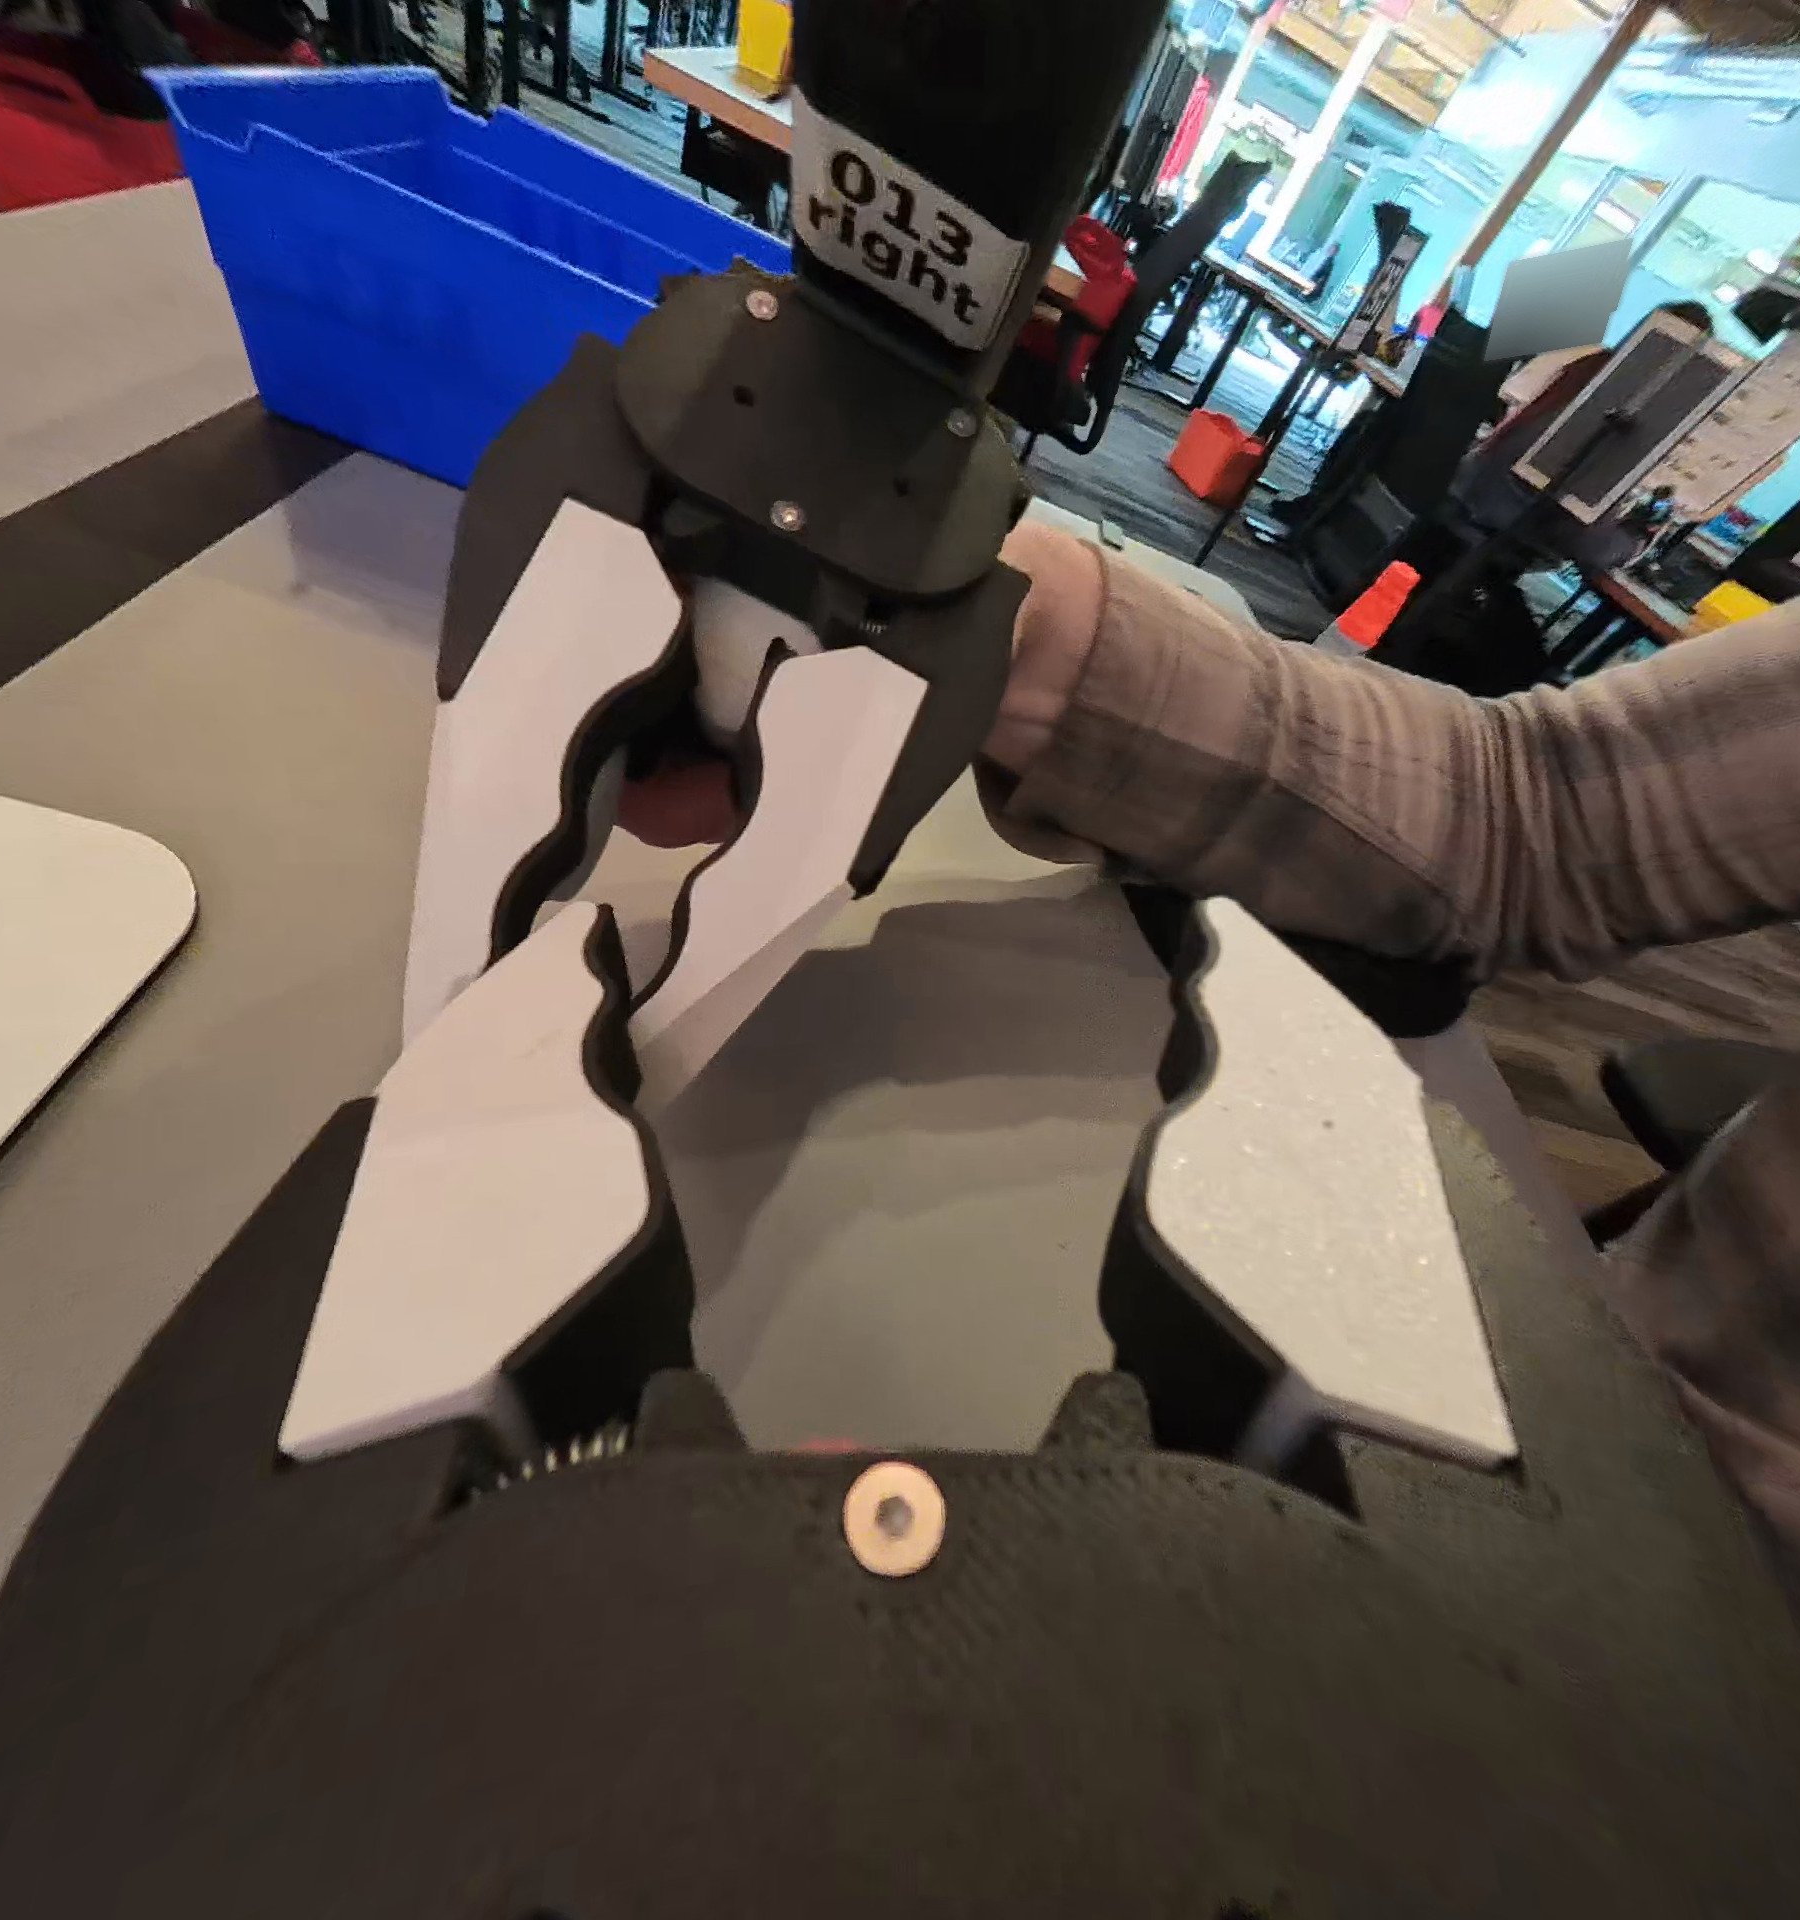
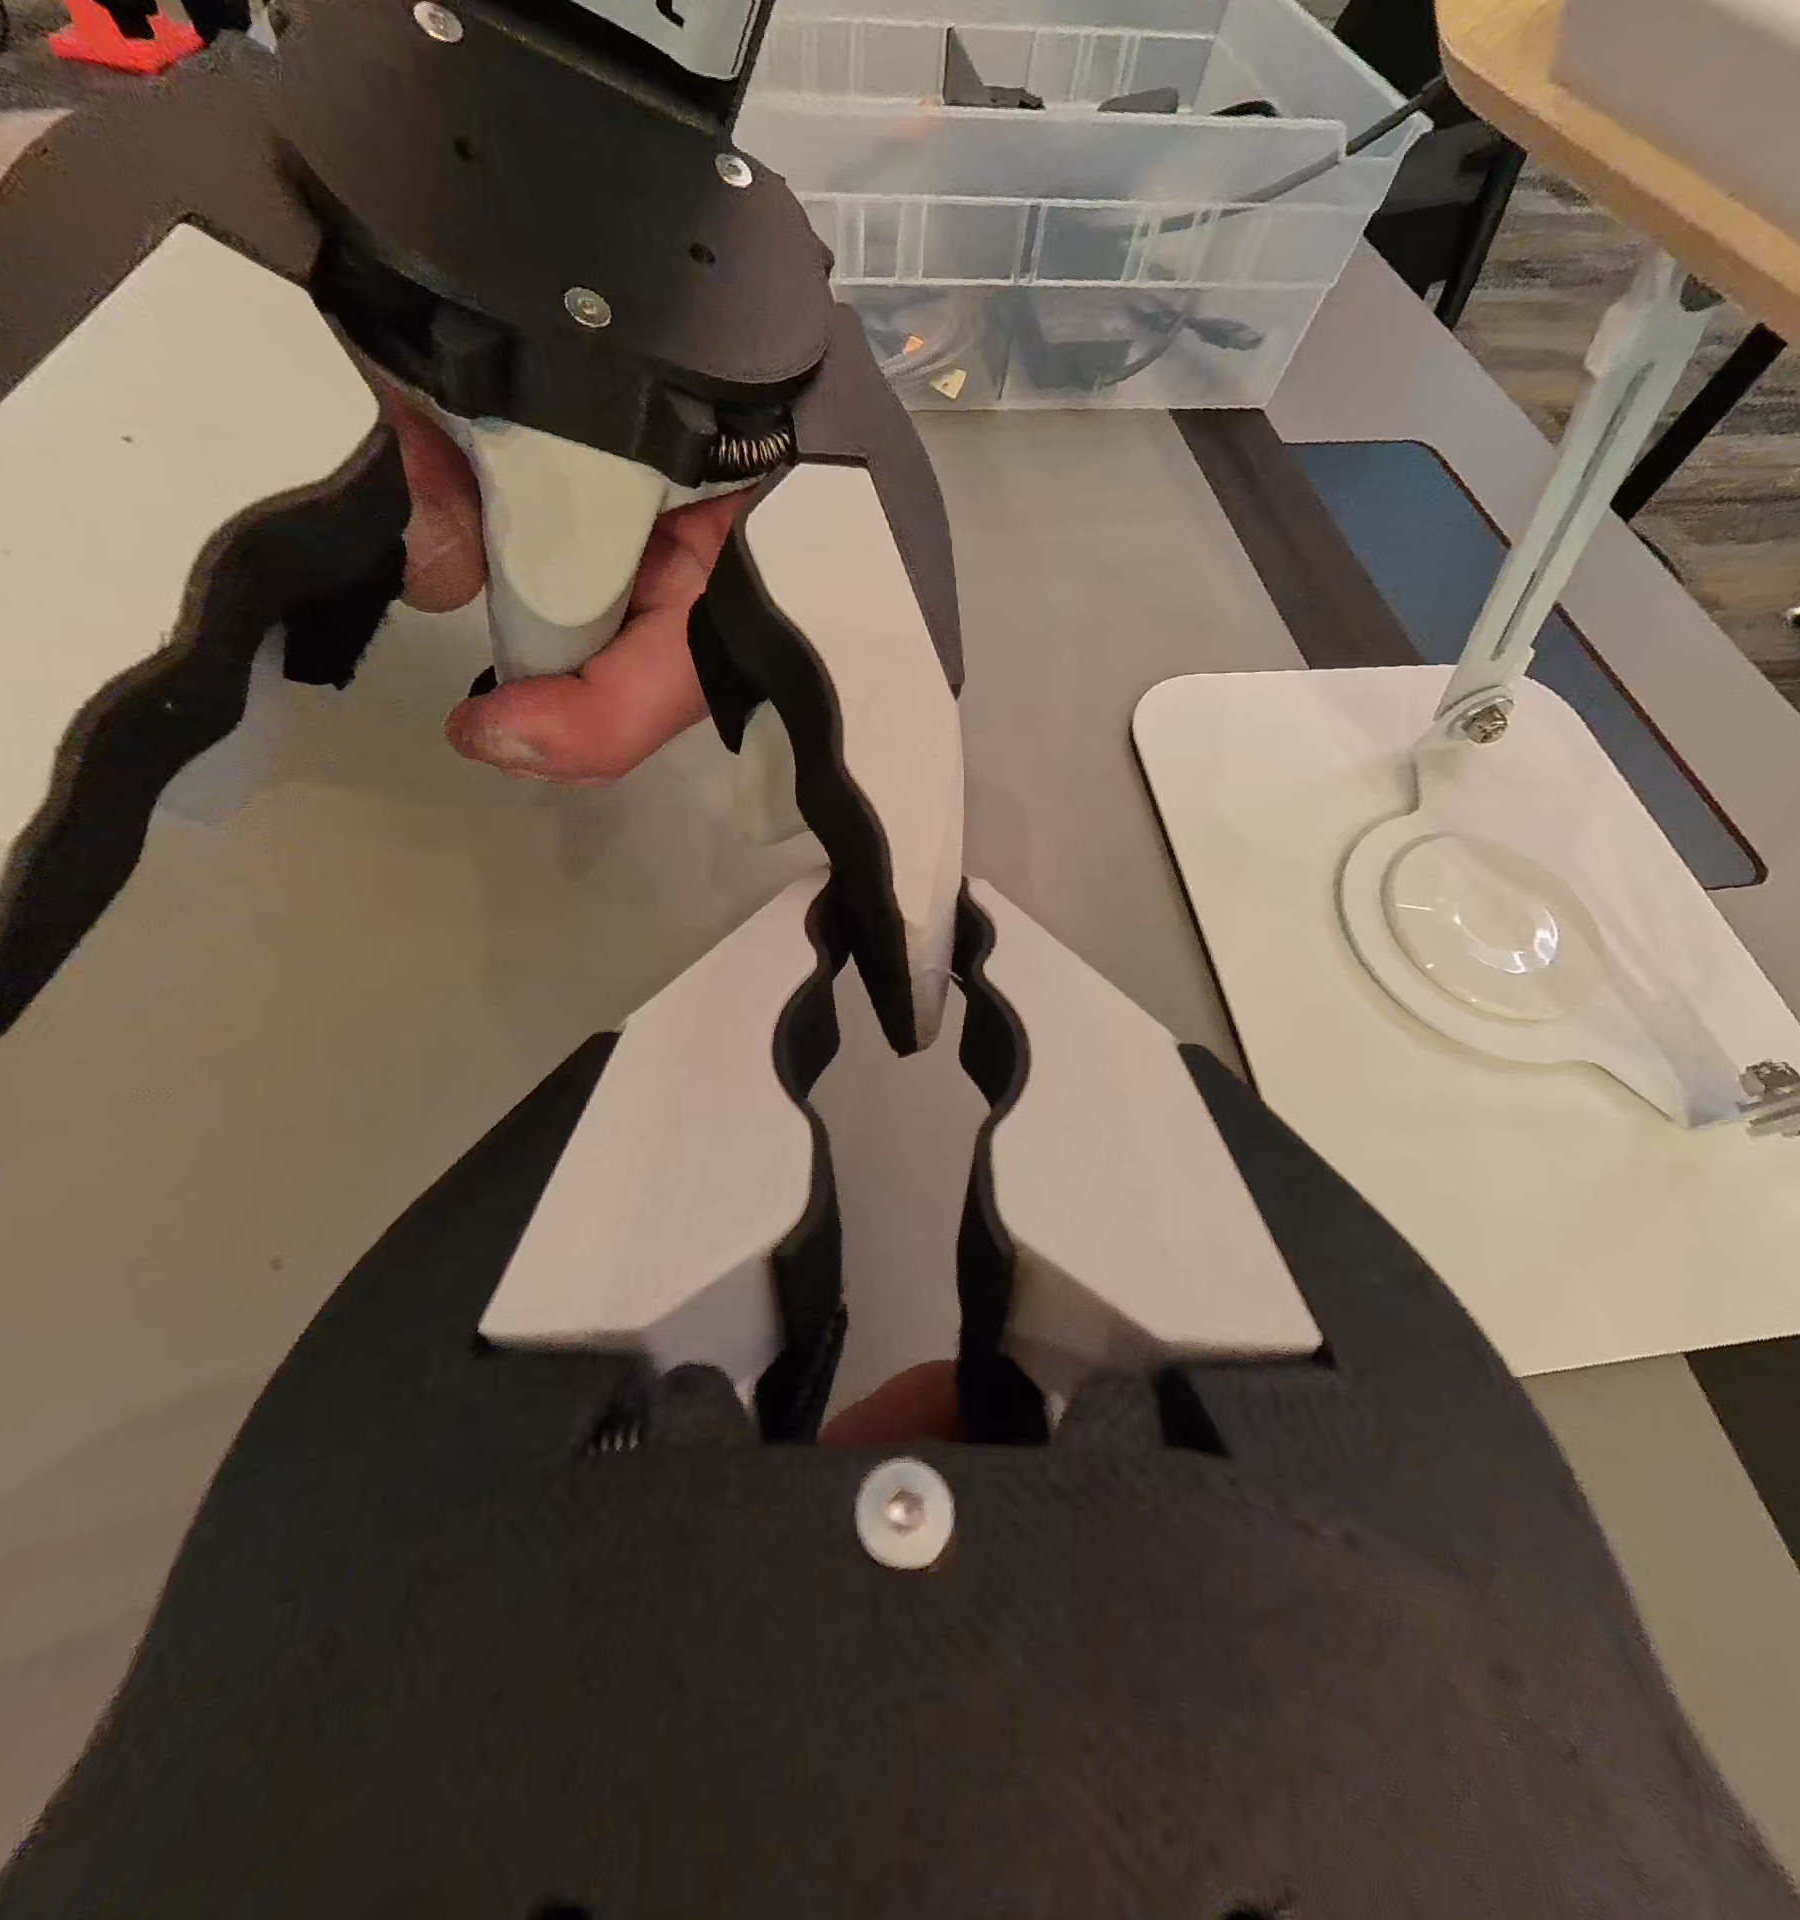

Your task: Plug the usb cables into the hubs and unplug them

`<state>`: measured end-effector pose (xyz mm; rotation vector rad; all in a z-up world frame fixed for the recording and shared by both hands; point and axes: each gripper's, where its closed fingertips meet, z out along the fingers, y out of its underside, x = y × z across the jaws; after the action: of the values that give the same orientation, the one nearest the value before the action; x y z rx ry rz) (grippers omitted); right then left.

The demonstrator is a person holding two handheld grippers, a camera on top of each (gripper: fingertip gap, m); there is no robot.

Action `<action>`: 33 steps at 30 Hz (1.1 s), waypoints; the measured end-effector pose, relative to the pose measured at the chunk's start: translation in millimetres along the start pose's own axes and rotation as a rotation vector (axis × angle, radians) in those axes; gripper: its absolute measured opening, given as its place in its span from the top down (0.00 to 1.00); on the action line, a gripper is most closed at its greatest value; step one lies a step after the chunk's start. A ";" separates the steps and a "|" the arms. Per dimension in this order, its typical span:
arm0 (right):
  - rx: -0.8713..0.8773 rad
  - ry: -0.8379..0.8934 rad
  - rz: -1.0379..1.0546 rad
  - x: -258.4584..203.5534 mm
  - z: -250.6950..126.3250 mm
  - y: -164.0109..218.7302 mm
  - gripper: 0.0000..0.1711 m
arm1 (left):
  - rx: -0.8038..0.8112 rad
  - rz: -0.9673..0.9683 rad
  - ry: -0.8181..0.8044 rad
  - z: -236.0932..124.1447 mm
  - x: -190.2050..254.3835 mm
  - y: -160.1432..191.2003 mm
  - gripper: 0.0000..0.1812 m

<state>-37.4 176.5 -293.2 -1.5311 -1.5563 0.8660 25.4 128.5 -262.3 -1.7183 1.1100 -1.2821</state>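
Above the grey table point(image 2: 252, 1091), the right gripper point(image 2: 901, 914) is clamping one finger tip of the left gripper point(image 1: 885, 935), whose own jaws are standing wide apart. Only the left wrist view is showing a blue bin point(image 1: 408, 281) at the far edge; only the right wrist view is showing a clear organiser box point(image 2: 1083, 208) and a white stand base point(image 2: 1498, 1039). No USB cable or hub is showing.

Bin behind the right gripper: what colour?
Solid blue bin, clearest in the left wrist view.
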 end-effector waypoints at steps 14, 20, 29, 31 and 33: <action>-0.085 0.194 0.093 42.3 -11.2 24.2 0.80 | -0.290 -0.042 -0.565 -59.4 -110.5 36.9 0.75; -0.137 0.204 0.077 43.0 -8.7 33.0 0.77 | -0.434 -0.008 -0.620 -68.5 -124.5 69.5 0.36; -0.192 0.163 0.045 30.8 3.3 38.2 0.67 | -0.521 0.009 -0.633 -63.3 -132.4 100.5 0.19; -0.203 0.168 0.034 30.5 1.8 36.9 0.64 | -0.520 0.008 -0.633 -63.5 -132.3 100.4 0.19; -0.189 0.168 0.031 29.6 -1.1 31.1 0.62 | -0.520 0.008 -0.633 -63.5 -132.3 100.4 0.19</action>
<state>-21.1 207.4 -318.2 -1.7193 -1.5294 0.6035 -76.2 210.0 -383.4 -2.2673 1.1001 -0.3747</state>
